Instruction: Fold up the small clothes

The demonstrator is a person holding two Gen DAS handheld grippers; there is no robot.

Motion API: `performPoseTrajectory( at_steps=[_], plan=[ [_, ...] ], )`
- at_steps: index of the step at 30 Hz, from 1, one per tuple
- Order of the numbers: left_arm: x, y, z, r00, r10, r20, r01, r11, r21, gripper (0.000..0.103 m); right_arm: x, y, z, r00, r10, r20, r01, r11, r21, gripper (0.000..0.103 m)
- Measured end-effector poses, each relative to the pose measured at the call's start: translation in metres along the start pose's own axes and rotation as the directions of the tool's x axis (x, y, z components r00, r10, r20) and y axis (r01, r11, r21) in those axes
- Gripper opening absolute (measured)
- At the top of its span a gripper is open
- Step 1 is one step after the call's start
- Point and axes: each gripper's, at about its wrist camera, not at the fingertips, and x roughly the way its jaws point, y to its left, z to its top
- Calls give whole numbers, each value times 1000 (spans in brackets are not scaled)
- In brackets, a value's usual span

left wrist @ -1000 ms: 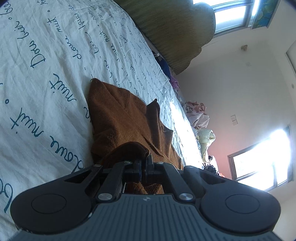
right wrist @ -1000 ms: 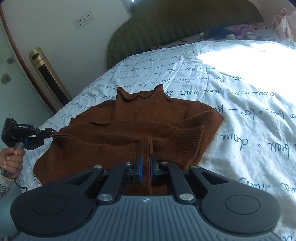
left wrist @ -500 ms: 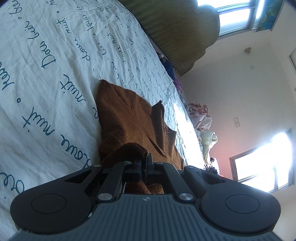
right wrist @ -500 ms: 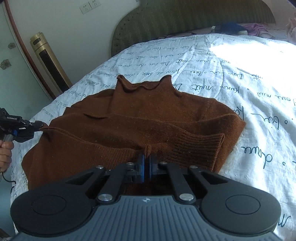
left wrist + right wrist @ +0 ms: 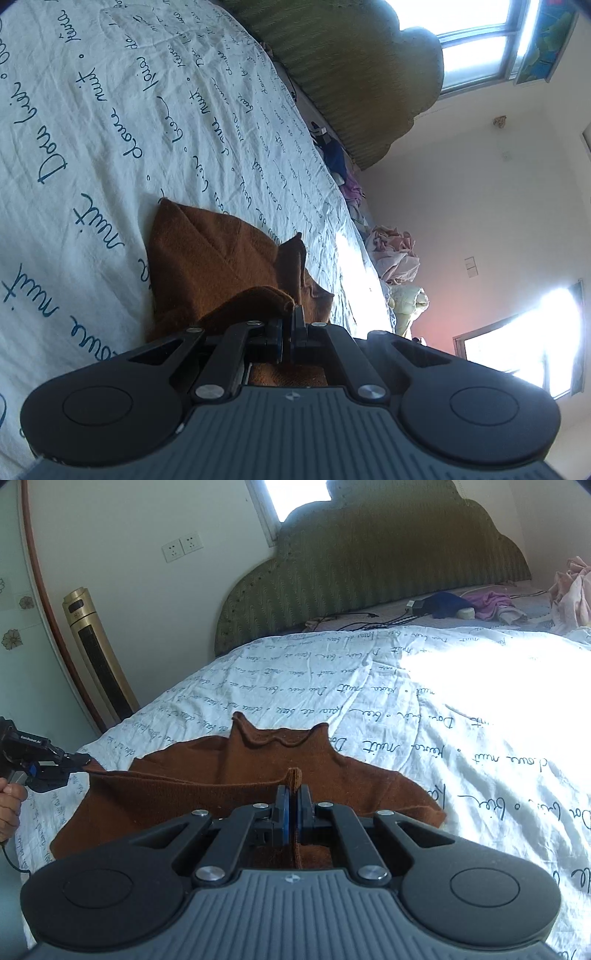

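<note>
Sweater [image 5: 251, 786], brown knit with a roll collar, lies on the bed's white sheet [image 5: 461, 738] printed with dark script, collar toward the green padded headboard [image 5: 369, 576]. Its near edge is lifted off the sheet and stretched between both grippers.

Right gripper [image 5: 293, 805]: jaws pinched tight on a ribbed fold of the near edge; knit pokes up just above the blue pads [image 5: 283, 812] and hangs down behind them.

Left gripper [image 5: 79, 759], seen from the right wrist camera at far left: jaws closed on the sweater's left corner, pulling the edge taut toward the right gripper. Person's hand [image 5: 9, 805] grips its handle; a cable hangs below.

Left wrist view: left gripper [image 5: 288, 328] clamped on a bunched brown fold, fabric visible between and behind the fingers. Rest of sweater [image 5: 214, 258] lies rumpled on sheet [image 5: 110, 110] beyond, collar standing up at the far side.

Background: gold tower fan [image 5: 98, 653] against the wall left of the headboard, double wall socket [image 5: 183, 548] above it, dark blue and purple clothes [image 5: 469, 603] plus cables on the mattress by the headboard, pink clothes pile [image 5: 395, 254] at the bed's far side. Strong sunlight washes out the right part of the sheet.
</note>
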Motion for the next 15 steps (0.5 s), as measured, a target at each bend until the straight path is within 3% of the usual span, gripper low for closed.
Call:
performPoseTrajectory(
  at_steps=[8, 15],
  plan=[
    [53, -6, 31, 992, 122, -14, -122, 991, -46, 3, 49, -42, 10, 997, -66, -37, 70, 992, 102, 3],
    [78, -1, 48, 985, 172, -9, -172, 983, -56, 3, 61, -52, 10, 996, -78, -31, 82, 989, 119, 3]
  ],
)
